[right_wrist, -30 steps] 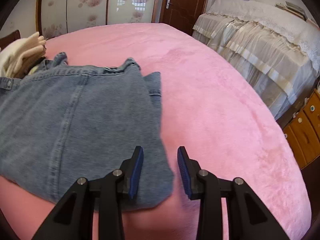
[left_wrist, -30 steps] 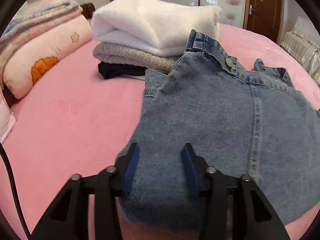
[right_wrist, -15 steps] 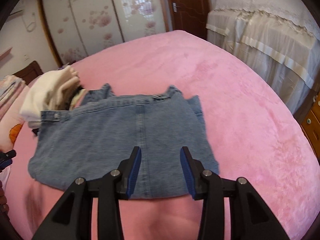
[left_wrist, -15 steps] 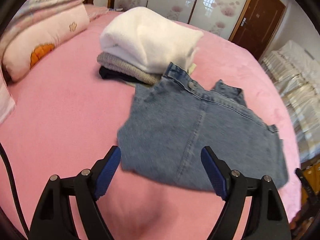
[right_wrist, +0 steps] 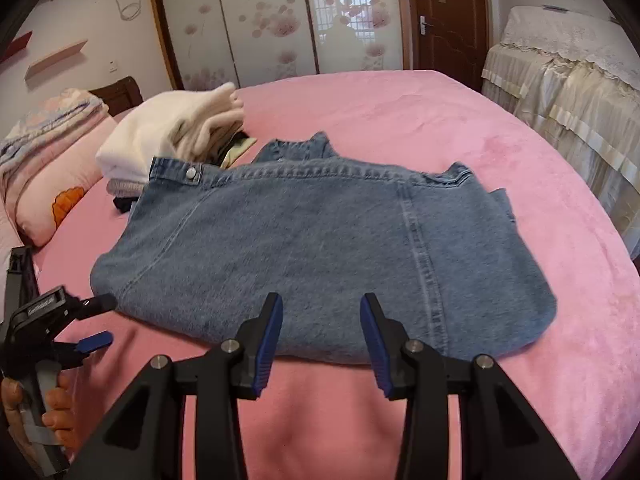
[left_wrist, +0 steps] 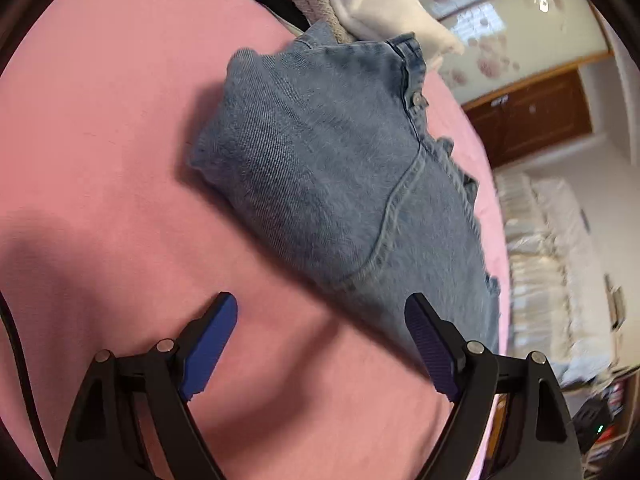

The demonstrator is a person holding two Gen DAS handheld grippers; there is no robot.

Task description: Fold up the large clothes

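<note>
A folded blue denim garment (right_wrist: 320, 248) lies flat on the pink bed (right_wrist: 400, 112); it also shows in the left wrist view (left_wrist: 340, 168). My right gripper (right_wrist: 320, 336) is open and empty, hovering just before the garment's near edge. My left gripper (left_wrist: 320, 332) is open wide and empty, tilted, over the bed at the garment's left near corner. The left gripper also shows in the right wrist view (right_wrist: 96, 320), held by a hand at the garment's left end.
A stack of folded clothes, white on top (right_wrist: 168, 136), sits behind the denim's left end. Pillows (right_wrist: 52, 168) lie at far left. A second bed with a cream cover (right_wrist: 568, 92) stands to the right. A wardrobe and a door are behind.
Both grippers have let go of the denim and pulled back from it. The left gripper opened wide, then swung down to the garment's left corner and tilted. The garment now lies still.
</note>
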